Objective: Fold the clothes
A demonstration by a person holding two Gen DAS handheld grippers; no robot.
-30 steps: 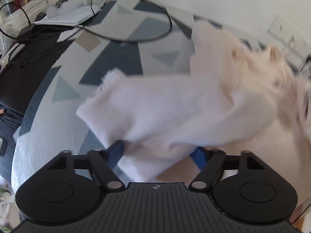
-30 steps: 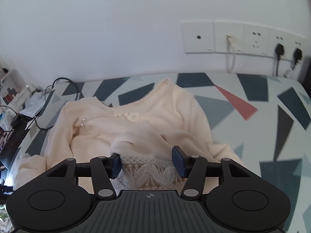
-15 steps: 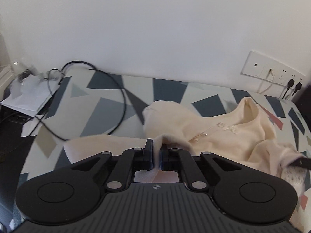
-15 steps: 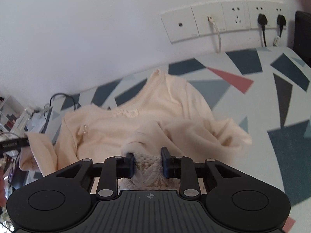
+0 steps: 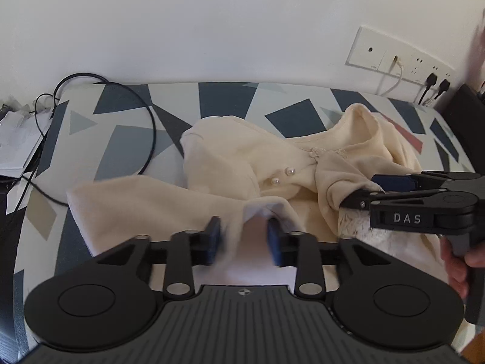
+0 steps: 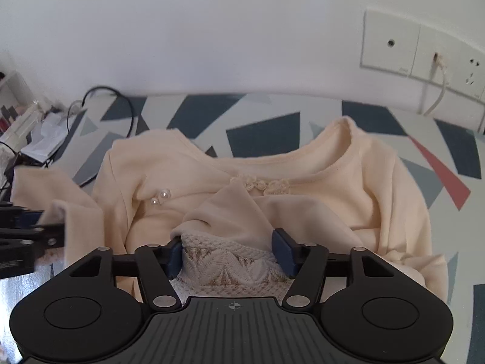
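My left gripper [image 5: 244,236] is opening its fingers [image 5: 212,236] — a sleeve fold of the cream sweater [image 5: 242,163] sits between them, blurred, seemingly loose. My right gripper [image 6: 232,250] is opening too, its fingers apart around the lace cuff [image 6: 230,264]. The sweater lies crumpled at centre frame on the patterned worktop [image 5: 127,139]; a black cable [image 5: 148,139] loops at upper left.

both grippers opening, sleeves [image 5: 157,203] folded inward
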